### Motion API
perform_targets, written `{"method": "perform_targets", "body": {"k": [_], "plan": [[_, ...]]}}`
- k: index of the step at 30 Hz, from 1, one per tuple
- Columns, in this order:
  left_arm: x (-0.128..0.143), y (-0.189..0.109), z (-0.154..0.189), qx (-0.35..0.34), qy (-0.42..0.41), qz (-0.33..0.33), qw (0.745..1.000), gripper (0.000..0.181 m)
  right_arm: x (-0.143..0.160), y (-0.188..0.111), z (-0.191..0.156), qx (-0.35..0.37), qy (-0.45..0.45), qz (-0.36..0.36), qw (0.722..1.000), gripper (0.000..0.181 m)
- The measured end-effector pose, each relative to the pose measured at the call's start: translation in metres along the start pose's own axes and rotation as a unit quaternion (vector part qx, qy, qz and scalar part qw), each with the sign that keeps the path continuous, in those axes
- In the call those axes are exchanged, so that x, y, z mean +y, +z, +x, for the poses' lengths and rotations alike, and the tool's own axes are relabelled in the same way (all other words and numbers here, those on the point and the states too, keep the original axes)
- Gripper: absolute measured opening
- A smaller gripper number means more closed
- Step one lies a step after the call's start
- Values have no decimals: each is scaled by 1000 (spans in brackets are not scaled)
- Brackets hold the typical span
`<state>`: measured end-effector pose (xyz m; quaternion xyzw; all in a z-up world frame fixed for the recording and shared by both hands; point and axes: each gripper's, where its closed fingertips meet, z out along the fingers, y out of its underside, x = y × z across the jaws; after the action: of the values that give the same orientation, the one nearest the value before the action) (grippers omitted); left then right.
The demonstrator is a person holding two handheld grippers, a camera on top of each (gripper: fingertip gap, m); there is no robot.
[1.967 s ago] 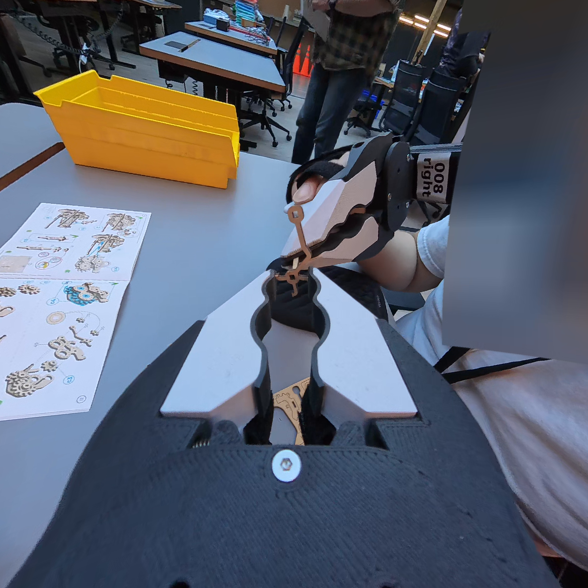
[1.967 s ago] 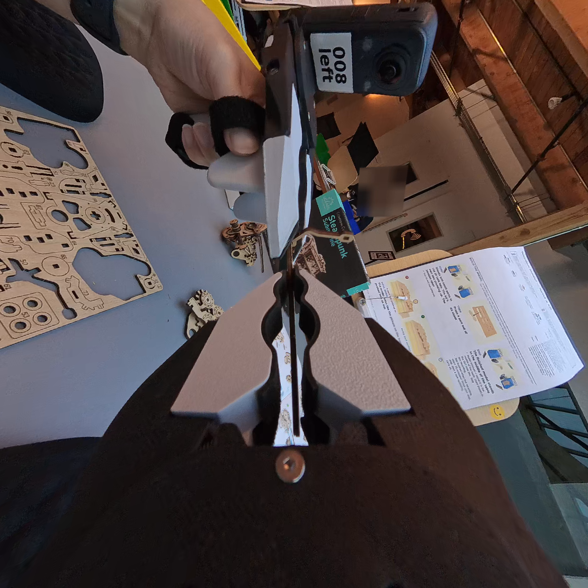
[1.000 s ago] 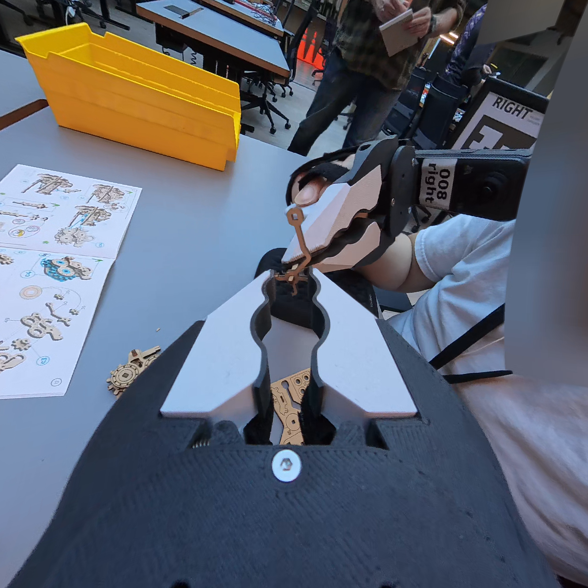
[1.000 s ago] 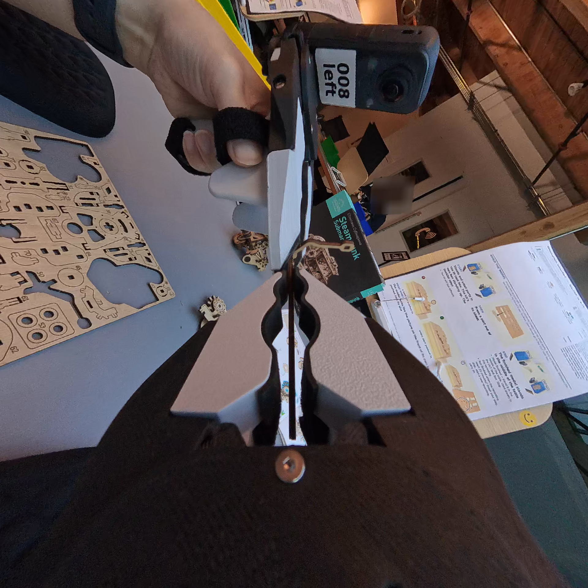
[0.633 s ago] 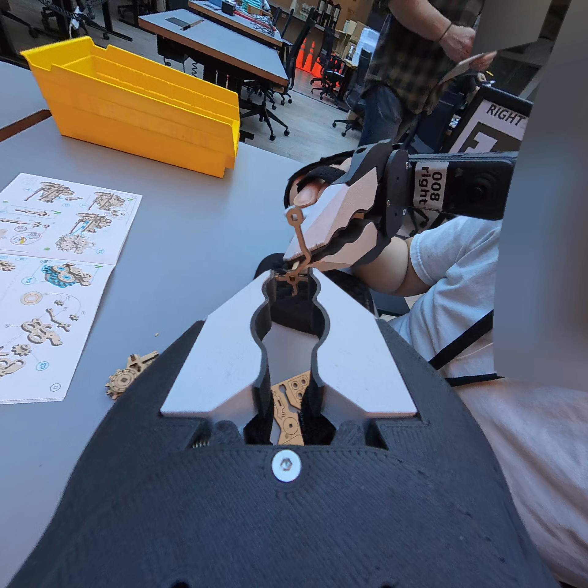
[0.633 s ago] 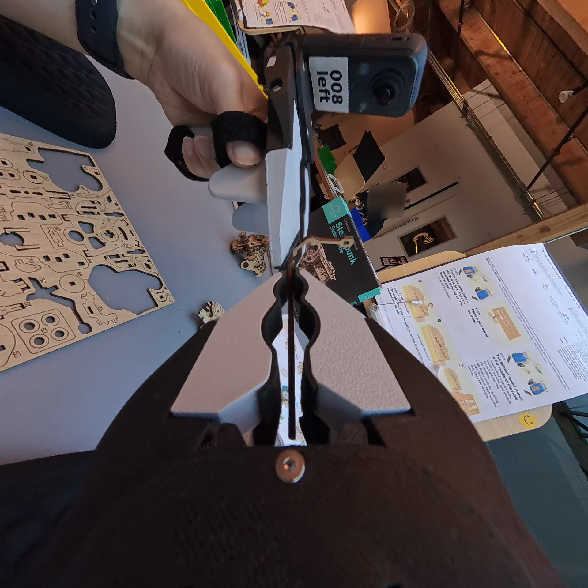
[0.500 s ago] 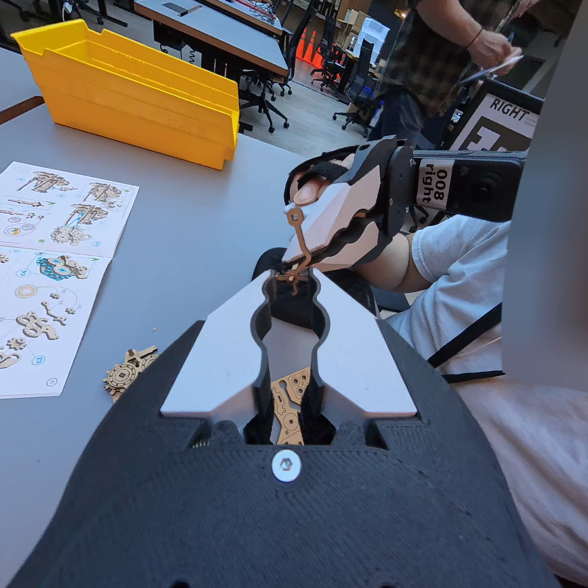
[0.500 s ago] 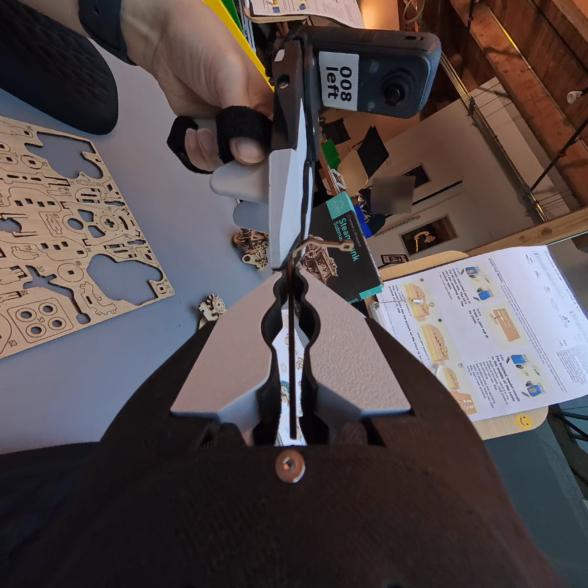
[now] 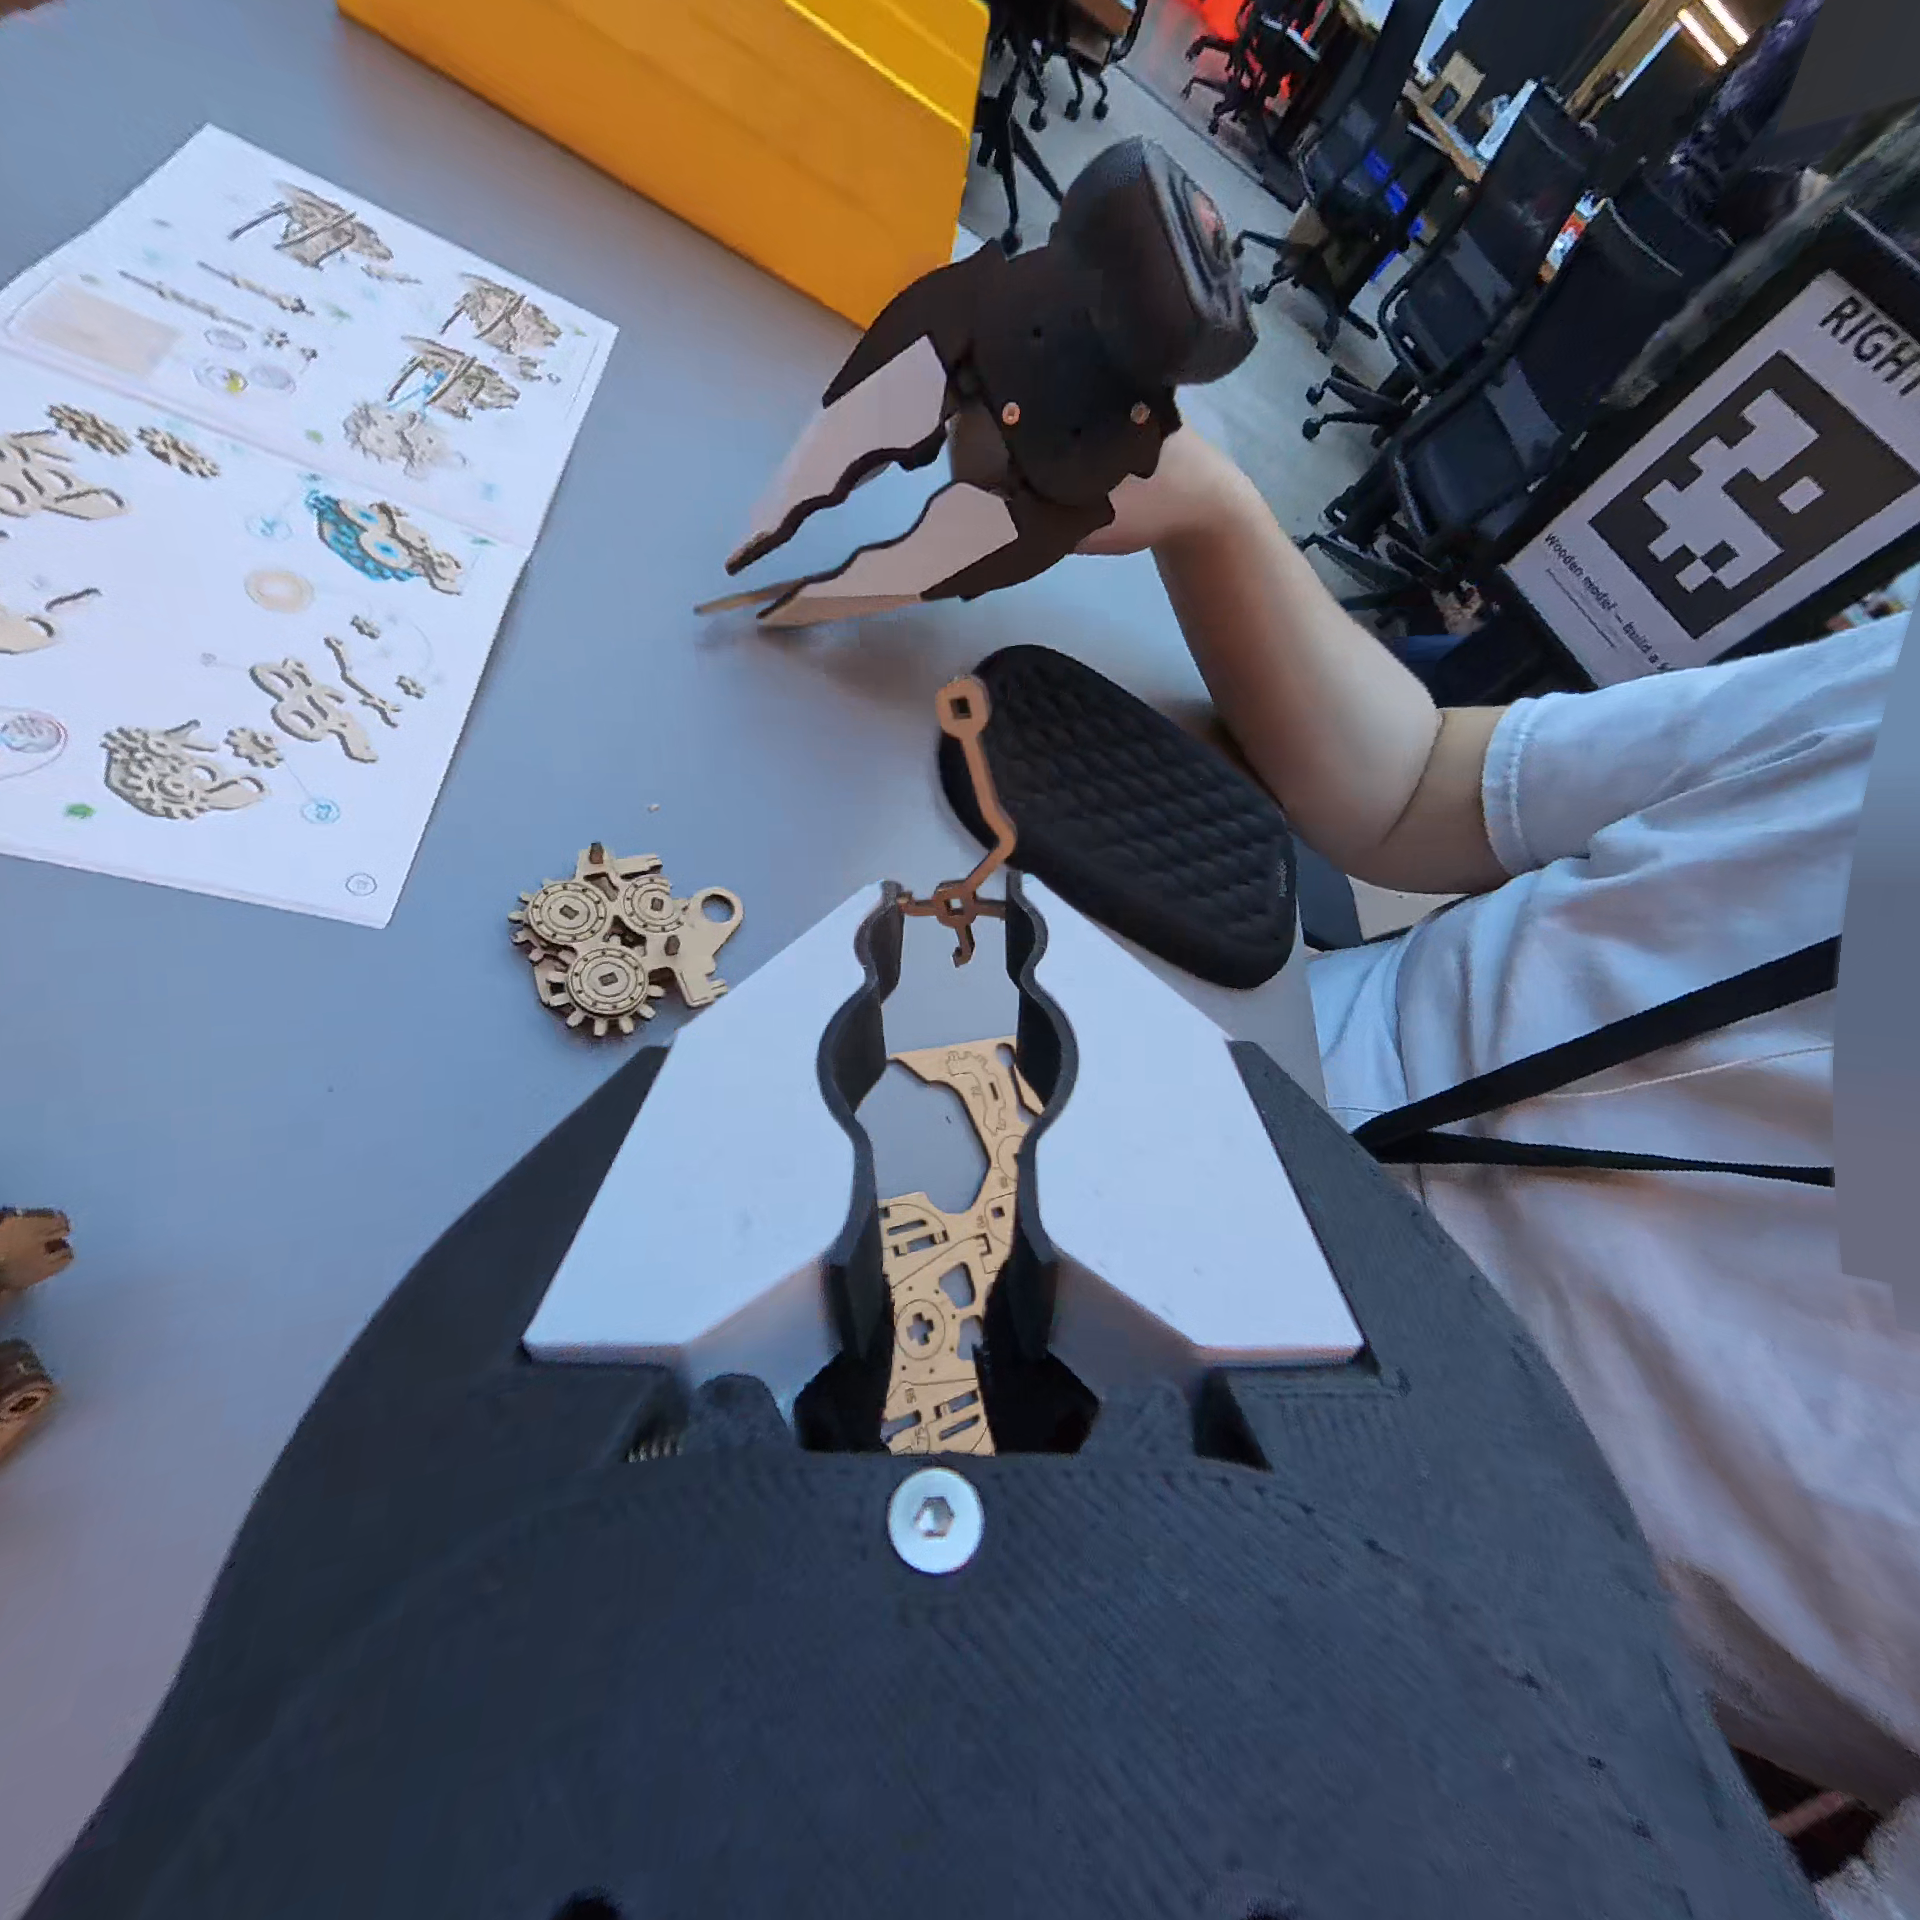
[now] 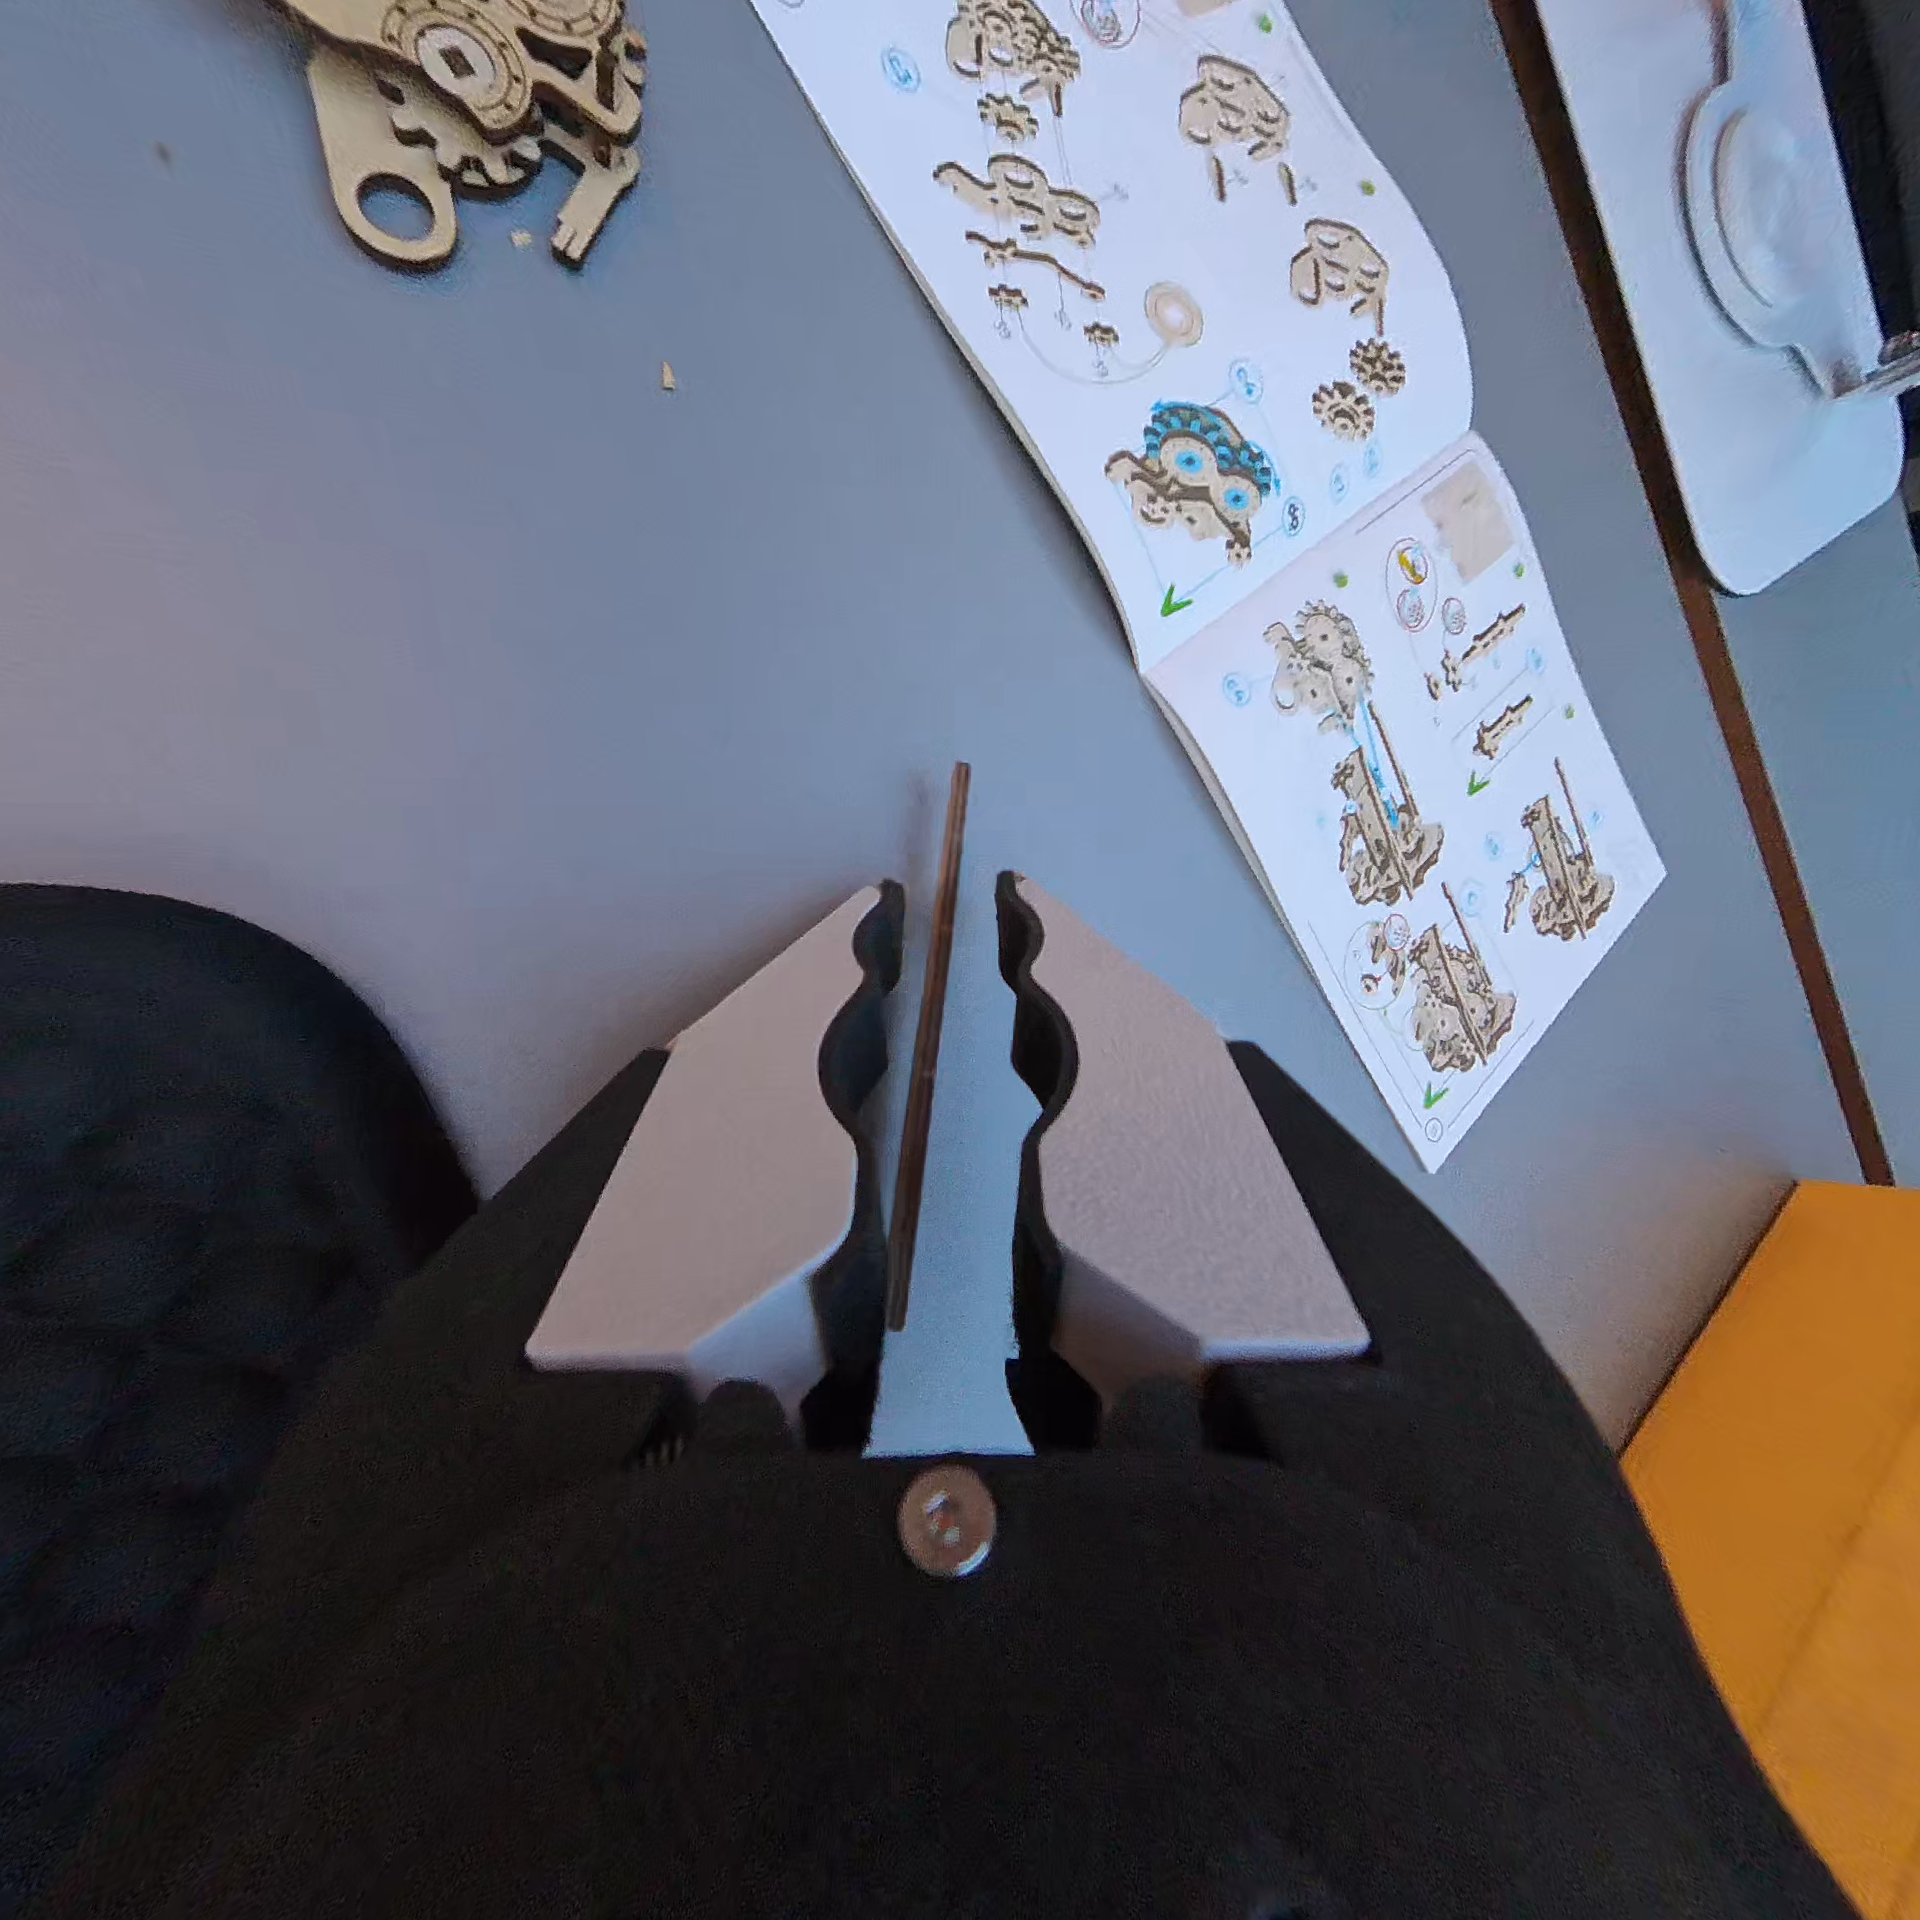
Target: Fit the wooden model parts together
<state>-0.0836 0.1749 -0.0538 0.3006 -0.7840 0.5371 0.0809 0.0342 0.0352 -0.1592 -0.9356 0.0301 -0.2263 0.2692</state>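
Observation:
My left gripper (image 9: 948, 891) is shut on a thin, crank-shaped wooden piece (image 9: 977, 790) that sticks up from its tips above the grey table (image 9: 727, 779). My right gripper (image 10: 948, 888) is low over the table with its jaws parted. A thin flat wooden piece (image 10: 930, 1039), seen edge-on, stands loose between its fingers and leans toward the left one. In the left wrist view the right gripper (image 9: 732, 592) is far from the left one, tips down at the table. A wooden gear assembly (image 9: 613, 940) lies on the table and also shows in the right wrist view (image 10: 478, 94).
An open instruction booklet (image 9: 260, 468) (image 10: 1299, 520) lies flat. A yellow bin (image 9: 727, 114) (image 10: 1787, 1507) stands at the back. A black pad (image 9: 1122, 821) (image 10: 156, 1091) lies under the person's arm. A cut wooden sheet (image 9: 945, 1247) shows below the left gripper. Small wooden parts (image 9: 21, 1320) lie at the left edge. The grippers' ends are close to 20 cm from one another.
My right gripper left the crank piece, moved away from the left gripper down to the table, and its jaws parted. The left gripper keeps the crank piece and now looks down at the table.

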Motion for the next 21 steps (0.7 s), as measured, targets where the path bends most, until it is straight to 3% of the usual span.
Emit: {"method": "perform_targets", "body": {"k": [3, 5, 7, 9, 17, 19, 21], "plan": [[16, 3, -1, 20, -38, -38, 998, 17, -9, -8, 7, 17, 3, 35, 999, 25], [21, 7, 4, 67, -80, -44, 994, 17, -53, -30, -2, 5, -13, 142, 990, 25], [17, 11, 17, 144, -126, -31, 981, 17, -118, -66, -40, -72, -43, 314, 946, 25], [23, 14, 24, 187, -151, -47, 970, 18, -153, -93, -75, -169, -67, 399, 899, 29], [33, 22, 45, 260, -173, -79, 947, 18, -179, -97, -89, -319, -119, 416, 843, 28], [34, 24, 50, 274, -181, -84, 941, 17, -181, -91, -95, -315, -154, 410, 842, 24], [35, 27, 52, 285, -190, -87, 935, 18, -182, -88, -101, -266, -220, 408, 845, 17]]}}
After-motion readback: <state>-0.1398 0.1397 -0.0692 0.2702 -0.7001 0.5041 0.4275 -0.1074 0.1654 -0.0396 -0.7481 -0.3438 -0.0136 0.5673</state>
